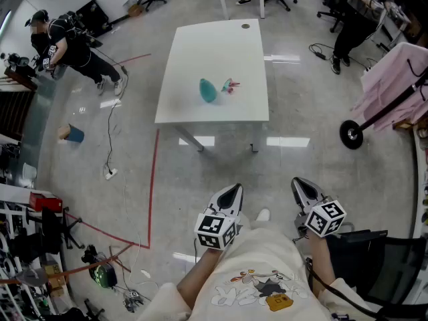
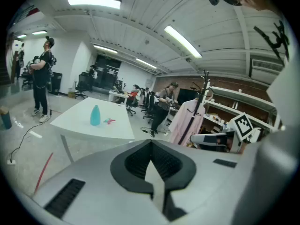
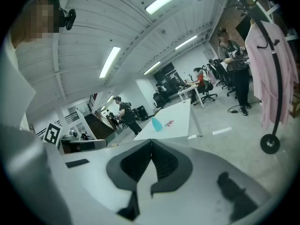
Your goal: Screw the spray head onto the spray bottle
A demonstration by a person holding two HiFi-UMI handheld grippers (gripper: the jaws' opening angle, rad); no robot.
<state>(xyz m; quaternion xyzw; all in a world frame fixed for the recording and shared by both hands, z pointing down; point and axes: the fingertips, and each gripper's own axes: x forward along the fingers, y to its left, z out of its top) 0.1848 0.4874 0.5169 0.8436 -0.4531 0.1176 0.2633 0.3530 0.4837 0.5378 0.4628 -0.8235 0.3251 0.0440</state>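
Holding both grippers low in front of the body, the person stands well back from the white counter. Left gripper: jaws together, nothing between them. Right gripper: jaws together too, also empty. Both point forward and a little down toward the counter. The teal spray bottle stands upright near the counter's middle, with no head on it. The pink and red spray head lies on the counter just beside the bottle, on its right in the head view. A person in dark clothes stands far left, and a pink garment hangs on a rack at right.
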